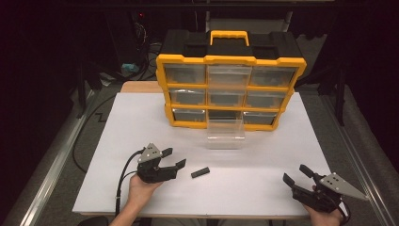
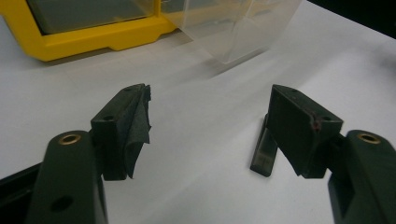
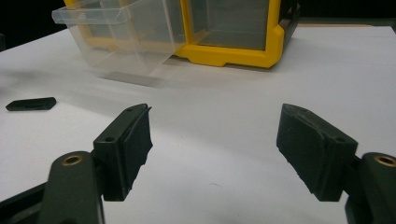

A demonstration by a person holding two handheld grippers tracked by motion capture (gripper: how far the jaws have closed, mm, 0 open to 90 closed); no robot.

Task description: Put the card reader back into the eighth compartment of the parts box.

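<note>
White table [image 1: 141,141] under dark surroundings; yellow drawer cabinet [image 1: 230,89] stands at the far edge. I note its bottom middle clear drawer [image 1: 226,134] pulled out onto the table. Small black block [image 1: 200,173] lies near the middle, just right of my left gripper [image 1: 170,158], whose jaws stand wide with nothing between them. My right gripper [image 1: 296,173] rests at the near right corner, jaws wide, empty, well apart from the block.

A white table top [image 1: 141,141] stands in a dark room, with cables [image 1: 143,35] on the grey floor [image 1: 42,160] behind.
</note>
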